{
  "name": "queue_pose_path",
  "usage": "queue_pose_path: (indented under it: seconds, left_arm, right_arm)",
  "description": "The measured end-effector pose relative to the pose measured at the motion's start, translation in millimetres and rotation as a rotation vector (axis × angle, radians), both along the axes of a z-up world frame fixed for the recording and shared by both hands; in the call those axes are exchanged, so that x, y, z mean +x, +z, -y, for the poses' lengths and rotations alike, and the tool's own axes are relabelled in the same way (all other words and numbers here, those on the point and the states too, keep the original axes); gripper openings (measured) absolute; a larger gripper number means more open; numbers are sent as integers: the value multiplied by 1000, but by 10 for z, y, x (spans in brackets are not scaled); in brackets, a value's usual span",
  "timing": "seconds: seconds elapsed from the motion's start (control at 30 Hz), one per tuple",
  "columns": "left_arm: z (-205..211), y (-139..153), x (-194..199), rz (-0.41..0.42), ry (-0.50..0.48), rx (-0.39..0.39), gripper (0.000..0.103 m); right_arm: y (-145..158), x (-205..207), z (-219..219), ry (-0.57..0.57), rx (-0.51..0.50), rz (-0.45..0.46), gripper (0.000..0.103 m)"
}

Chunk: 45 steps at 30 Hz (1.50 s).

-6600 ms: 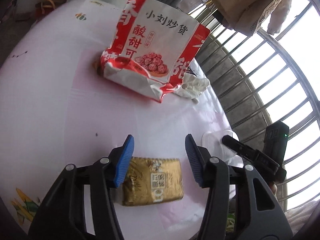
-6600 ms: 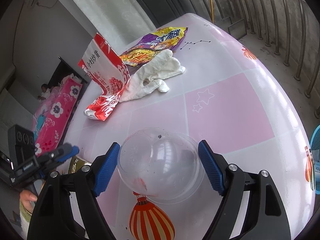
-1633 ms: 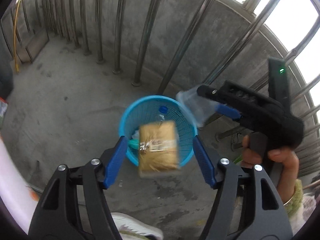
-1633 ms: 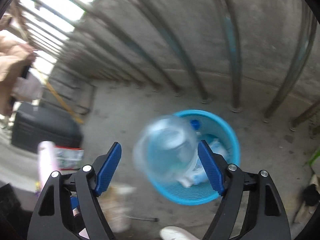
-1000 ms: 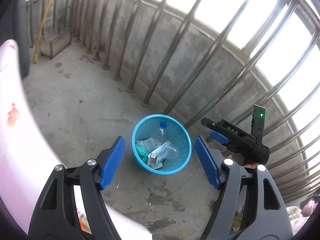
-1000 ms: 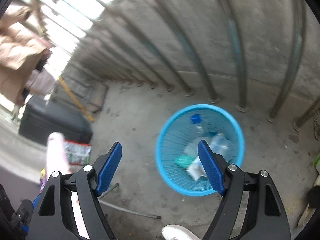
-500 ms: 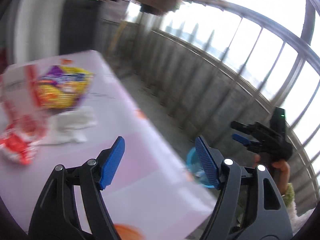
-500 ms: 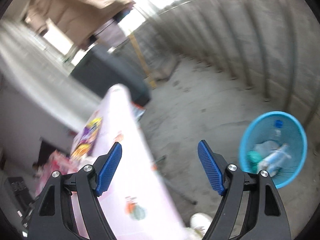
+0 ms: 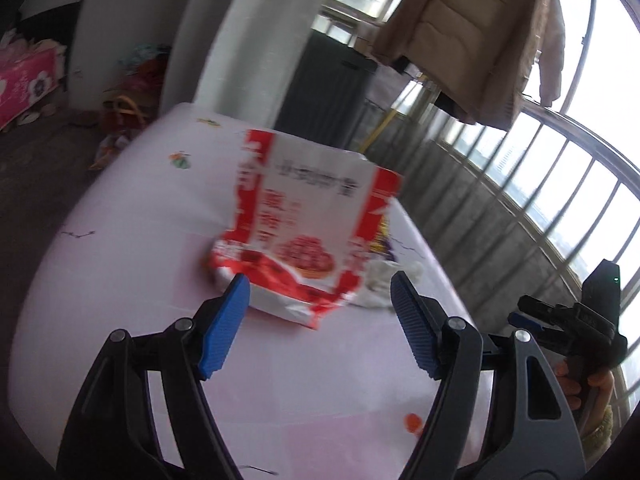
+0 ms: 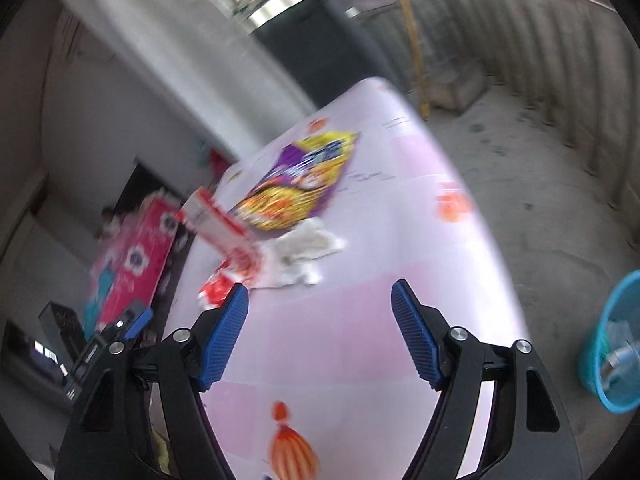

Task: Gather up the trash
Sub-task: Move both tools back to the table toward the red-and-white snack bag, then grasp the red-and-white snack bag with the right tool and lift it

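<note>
Both claws are spread wide and hold nothing. The left gripper [image 9: 320,320] hangs over the near part of the pink table [image 9: 120,248]. Its blue fingers [image 9: 224,328] point at the red and white snack bag [image 9: 308,236], which stands crumpled near the middle of the table, just past the fingertips. There is bare table to the left of the bag and in front of it, so that side is open. The table's left edge curves away toward a dark floor.

Just to the right of the red bag lies a white crumpled cloth [image 9: 384,280], touching the bag or very close to it. Behind the bag a bit of a purple and yellow snack bag [image 9: 382,240] peeks out. From the right camera this purple bag [image 10: 300,184] lies flat, farther back on the table, and the white cloth [image 10: 308,248] sits between it and the claw. The red bag [image 10: 224,236] is at the left side there, blurry.

The right gripper [image 10: 320,320] is over the near, bare part of the table [image 10: 400,240]. The table's right edge drops to a grey floor. Down there, well apart from the table, stands a blue basket [image 10: 612,344] with trash in it.

A dark bin [image 9: 328,84] stands behind the table. A tan coat [image 9: 472,40] hangs above the railing [image 9: 540,184] on the right. The right gripper [image 9: 576,320] shows at the table's right edge.
</note>
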<state>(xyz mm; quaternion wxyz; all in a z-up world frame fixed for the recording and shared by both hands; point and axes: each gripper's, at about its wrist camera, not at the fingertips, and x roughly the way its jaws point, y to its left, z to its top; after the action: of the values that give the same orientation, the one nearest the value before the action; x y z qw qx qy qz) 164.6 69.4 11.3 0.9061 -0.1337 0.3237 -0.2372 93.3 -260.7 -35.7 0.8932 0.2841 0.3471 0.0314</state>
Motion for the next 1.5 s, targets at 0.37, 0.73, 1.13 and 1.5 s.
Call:
queue_pose_path:
  seconds: [0.37, 0.73, 1.13, 1.5]
  left_arm:
    - [-402, -385, 733, -145, 75, -73, 50]
    - [-336, -672, 1013, -226, 43, -57, 27]
    - [-556, -787, 666, -282, 21, -76, 24]
    - [-580, -803, -365, -385, -106, -94, 24]
  right_arm:
    - [-33, 1045, -876, 146, -114, -13, 64]
    - [-238, 1578, -1085, 175, -165, -59, 26]
    - [-151, 1189, -1204, 257, -69, -21, 6]
    - [-318, 448, -982, 256, 46, -118, 6]
